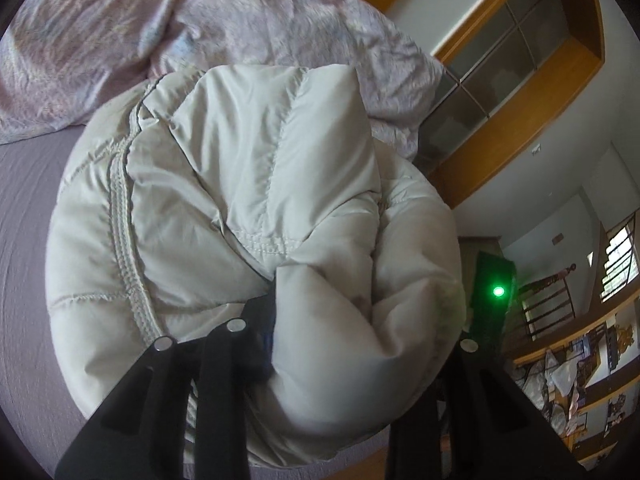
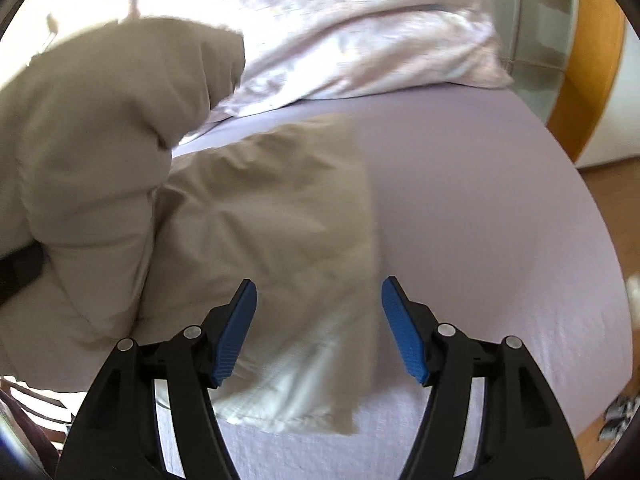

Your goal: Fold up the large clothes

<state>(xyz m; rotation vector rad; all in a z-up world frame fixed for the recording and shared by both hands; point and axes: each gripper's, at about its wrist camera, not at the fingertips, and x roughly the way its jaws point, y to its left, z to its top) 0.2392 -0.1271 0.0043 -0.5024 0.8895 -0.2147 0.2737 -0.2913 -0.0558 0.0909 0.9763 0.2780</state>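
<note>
Left gripper (image 1: pixel 320 320) grasping puffy cream jacket (image 1: pixel 248 184), right gripper (image 2: pixel 318 328) released, no readable writing

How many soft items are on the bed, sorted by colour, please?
Beige puffer jacket: 1
Pale floral duvet: 1
Lilac bed sheet: 1
Total: 3
</note>
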